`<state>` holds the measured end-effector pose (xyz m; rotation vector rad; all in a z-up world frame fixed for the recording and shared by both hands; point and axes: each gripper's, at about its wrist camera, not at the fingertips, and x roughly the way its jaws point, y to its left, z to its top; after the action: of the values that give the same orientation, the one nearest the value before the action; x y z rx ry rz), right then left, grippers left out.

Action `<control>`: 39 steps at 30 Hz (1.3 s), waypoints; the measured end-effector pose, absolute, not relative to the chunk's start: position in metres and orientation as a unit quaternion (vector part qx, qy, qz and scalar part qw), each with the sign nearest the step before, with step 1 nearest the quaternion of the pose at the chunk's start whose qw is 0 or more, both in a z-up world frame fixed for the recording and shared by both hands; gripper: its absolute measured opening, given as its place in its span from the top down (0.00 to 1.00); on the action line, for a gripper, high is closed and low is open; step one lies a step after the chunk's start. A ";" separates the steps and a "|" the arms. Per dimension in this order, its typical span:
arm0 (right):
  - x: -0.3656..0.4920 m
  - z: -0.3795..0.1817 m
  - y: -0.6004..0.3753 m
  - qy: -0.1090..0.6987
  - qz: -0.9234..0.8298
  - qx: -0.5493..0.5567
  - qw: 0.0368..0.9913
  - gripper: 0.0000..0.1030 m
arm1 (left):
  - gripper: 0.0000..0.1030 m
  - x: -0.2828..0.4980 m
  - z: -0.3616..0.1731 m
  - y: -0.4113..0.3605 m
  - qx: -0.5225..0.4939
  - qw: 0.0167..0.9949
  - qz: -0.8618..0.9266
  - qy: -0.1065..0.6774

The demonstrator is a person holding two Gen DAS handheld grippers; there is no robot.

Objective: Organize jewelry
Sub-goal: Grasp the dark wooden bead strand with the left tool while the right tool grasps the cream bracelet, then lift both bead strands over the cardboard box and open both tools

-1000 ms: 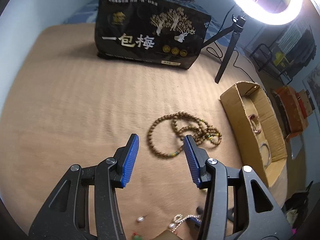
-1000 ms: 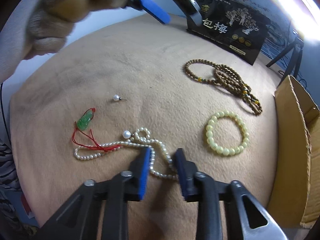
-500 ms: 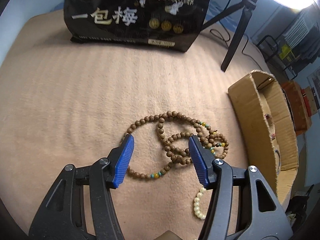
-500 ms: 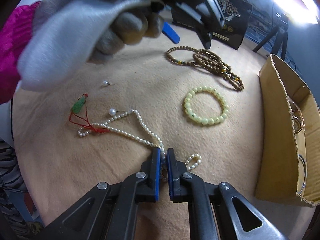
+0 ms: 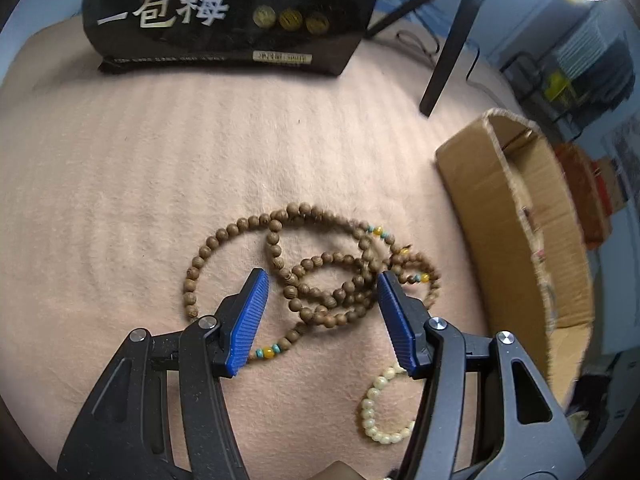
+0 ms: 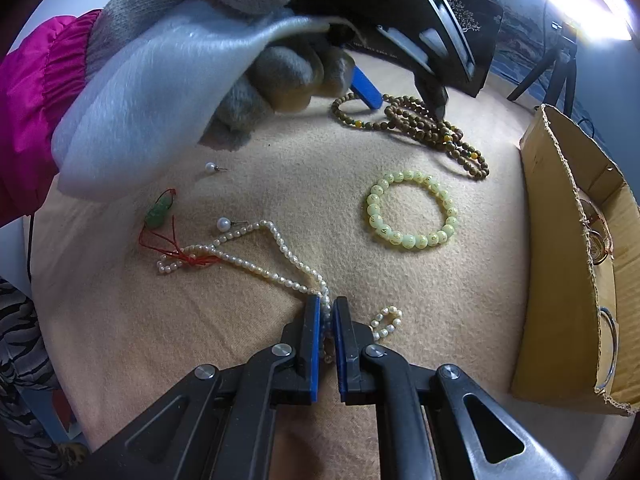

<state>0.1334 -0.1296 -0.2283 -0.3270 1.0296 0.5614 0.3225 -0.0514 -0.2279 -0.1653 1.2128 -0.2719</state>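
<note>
A long wooden bead necklace [image 5: 276, 240] lies coiled on the tan blanket. My left gripper [image 5: 320, 280] hangs open just over it, blue pads on either side of the coils and not pressing them. In the right wrist view that left gripper [image 6: 406, 106] is held by a gloved hand [image 6: 160, 80] above the wooden beads [image 6: 420, 120]. My right gripper [image 6: 326, 304] is shut on a strand of the pearl necklace [image 6: 280, 240], pinched between its pads near the blanket. A pale yellow bead bracelet [image 6: 412, 240] lies between the two necklaces.
An open cardboard box [image 6: 560, 240] with bangles inside stands at the right. A green pendant on red cord [image 6: 158, 214] and two pearl studs [image 6: 223, 223] lie left of the pearls. A black printed bag [image 5: 224, 20] and a tripod leg [image 5: 448, 60] stand at the far edge.
My left gripper moved forward and down over the wooden beads, its jaws a little wider. My right gripper closed on the pearl strand and pulled it slightly.
</note>
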 end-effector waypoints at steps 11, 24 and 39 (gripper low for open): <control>0.133 -0.228 -0.130 0.484 0.266 -0.151 0.820 0.96 | 0.46 0.327 -0.236 -0.073 -0.025 0.828 -0.097 0.552; 0.137 -0.230 -0.138 0.486 0.272 -0.137 0.819 0.96 | 0.87 0.324 -0.225 -0.051 -0.060 0.832 -0.099 0.543; 0.128 -0.194 -0.143 0.456 0.245 -0.121 0.847 0.99 | 0.90 0.281 -0.142 0.004 -0.095 0.875 -0.086 0.467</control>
<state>0.1277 -0.1431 -0.1941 -0.2561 0.9623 0.5174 0.2807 0.0035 -0.1420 -0.1988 0.9752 -0.1785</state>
